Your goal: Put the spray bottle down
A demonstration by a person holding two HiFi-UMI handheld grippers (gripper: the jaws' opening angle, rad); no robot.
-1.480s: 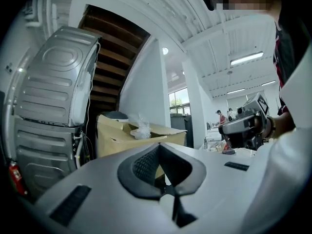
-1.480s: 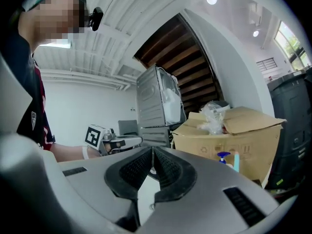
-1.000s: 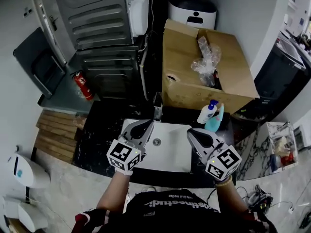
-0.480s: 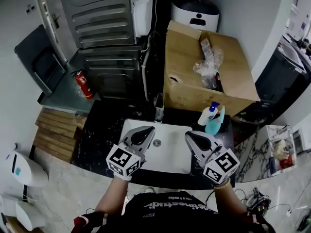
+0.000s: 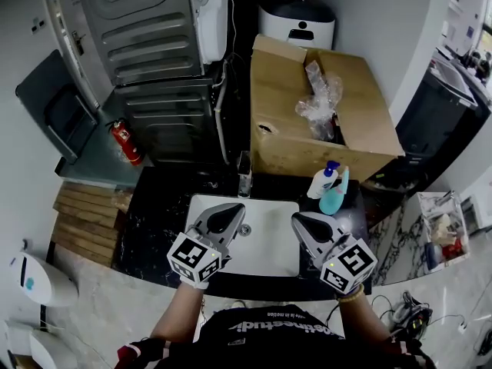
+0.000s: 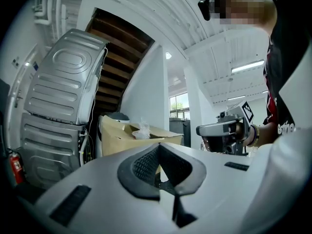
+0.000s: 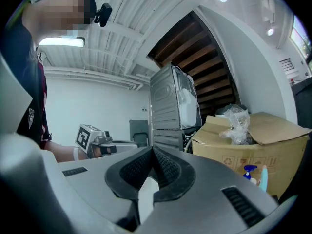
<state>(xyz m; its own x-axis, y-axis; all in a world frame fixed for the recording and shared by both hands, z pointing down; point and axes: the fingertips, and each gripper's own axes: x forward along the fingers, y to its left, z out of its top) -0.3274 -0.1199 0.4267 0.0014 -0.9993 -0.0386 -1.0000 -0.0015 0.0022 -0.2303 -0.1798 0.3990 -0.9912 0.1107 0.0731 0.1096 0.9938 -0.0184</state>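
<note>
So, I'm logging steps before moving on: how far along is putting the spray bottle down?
Done, it seems: the spray bottle stands upright on the dark counter, beside a teal bottle and in front of the cardboard box. In hand: nothing. The left gripper and right gripper hover over the white sink, fingers shut and empty. Left: nothing visible for this step.

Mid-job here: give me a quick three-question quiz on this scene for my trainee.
1. True or false: the right gripper holds the spray bottle.
2. What is directly behind the spray bottle? A) cardboard box B) kettle C) toaster
3. Fill in: in the head view, the left gripper shows over the white ____.
Key: 1 false, its jaws are shut and empty, and the bottle stands on the counter; 2 A; 3 sink.
</note>
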